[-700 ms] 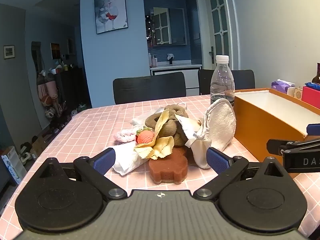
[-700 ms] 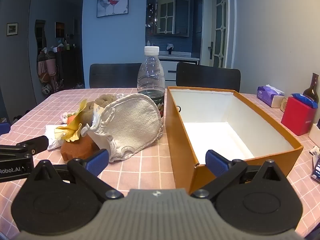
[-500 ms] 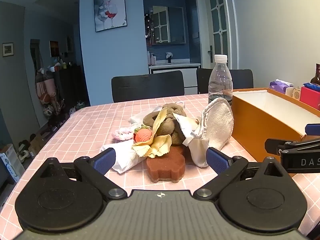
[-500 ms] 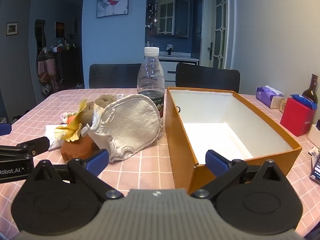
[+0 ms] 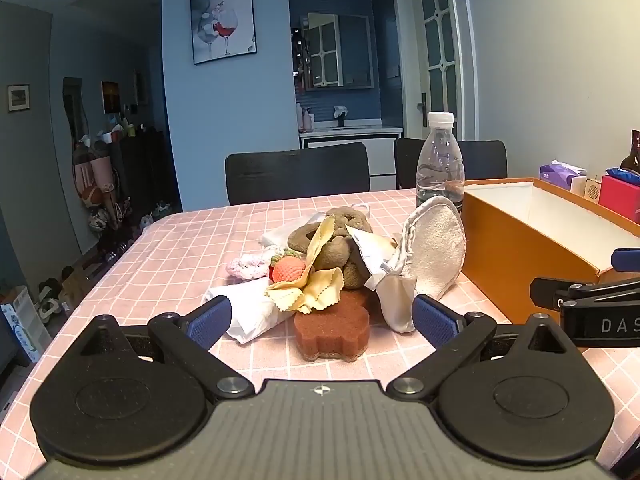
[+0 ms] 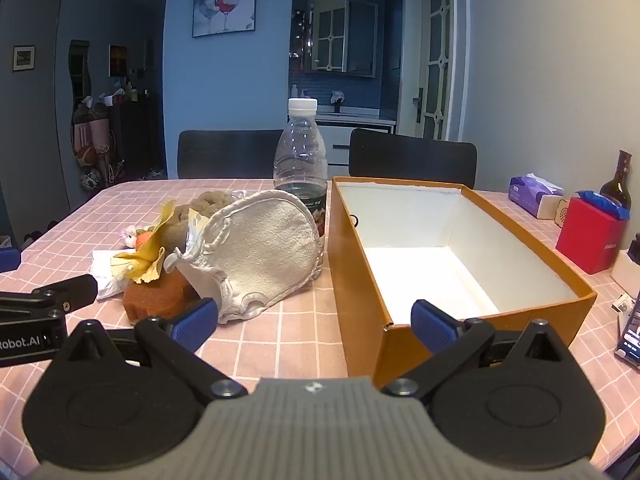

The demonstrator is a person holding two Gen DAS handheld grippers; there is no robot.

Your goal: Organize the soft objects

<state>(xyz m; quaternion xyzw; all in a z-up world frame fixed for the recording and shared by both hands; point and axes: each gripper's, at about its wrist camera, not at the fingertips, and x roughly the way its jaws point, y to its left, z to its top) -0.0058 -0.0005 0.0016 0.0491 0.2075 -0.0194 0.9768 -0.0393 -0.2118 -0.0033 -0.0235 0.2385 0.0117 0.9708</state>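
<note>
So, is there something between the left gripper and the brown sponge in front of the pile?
Nothing visible. The left gripper is open, and the brown sponge lies right ahead on bare tablecloth.

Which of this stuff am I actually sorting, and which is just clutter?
For the job: white mitt, brown sponge, yellow cloth, knitted strawberry, orange box.
Lying about: water bottle, tissue pack, red box.
</note>
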